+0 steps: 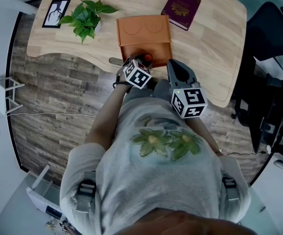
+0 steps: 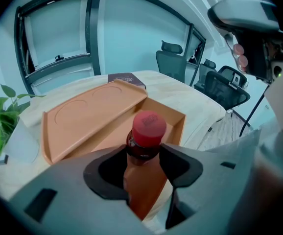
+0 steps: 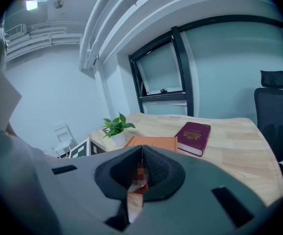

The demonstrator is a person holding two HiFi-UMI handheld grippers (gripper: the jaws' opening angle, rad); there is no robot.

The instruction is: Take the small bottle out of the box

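Left gripper view: left gripper (image 2: 144, 154) clamped on bottle (image 2: 147, 129) neck, box (image 2: 175, 120) just ahead. Grasp done; lifting clear seemingly left. Right gripper (image 3: 140, 176) closed, empty.

floor (image 1: 48, 106): wood planks | table (image 1: 215, 38): pale wood | chairs (image 2: 173, 62): black | windows (image 2: 56, 33): dark-framed

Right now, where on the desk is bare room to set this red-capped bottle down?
Widest bare wood: between the open orange box, the maroon hardcover book and the light wooden table's right edge. A smaller strip lies along the near edge below the green potted plant. Crowded: plant and black-framed picture sit close together.
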